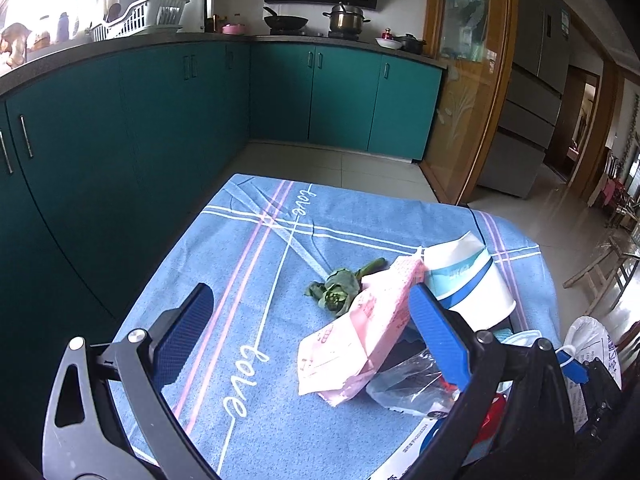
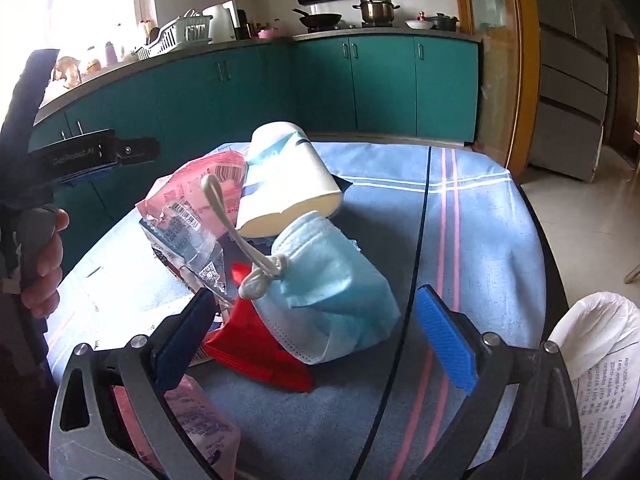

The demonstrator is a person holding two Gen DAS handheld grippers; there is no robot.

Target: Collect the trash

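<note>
Trash lies on a blue cloth-covered table. In the left wrist view I see a pink wrapper, a green vegetable scrap, a tipped paper cup and a clear plastic wrapper. My left gripper is open, its right finger beside the pink wrapper. In the right wrist view a blue face mask lies on a red wrapper, with the paper cup and pink wrapper behind. My right gripper is open around the mask, not touching it.
Teal kitchen cabinets stand left and behind the table. A white trash bag hangs at the right edge. A black cable runs across the cloth. Another pink packet lies near the front. Tiled floor lies beyond.
</note>
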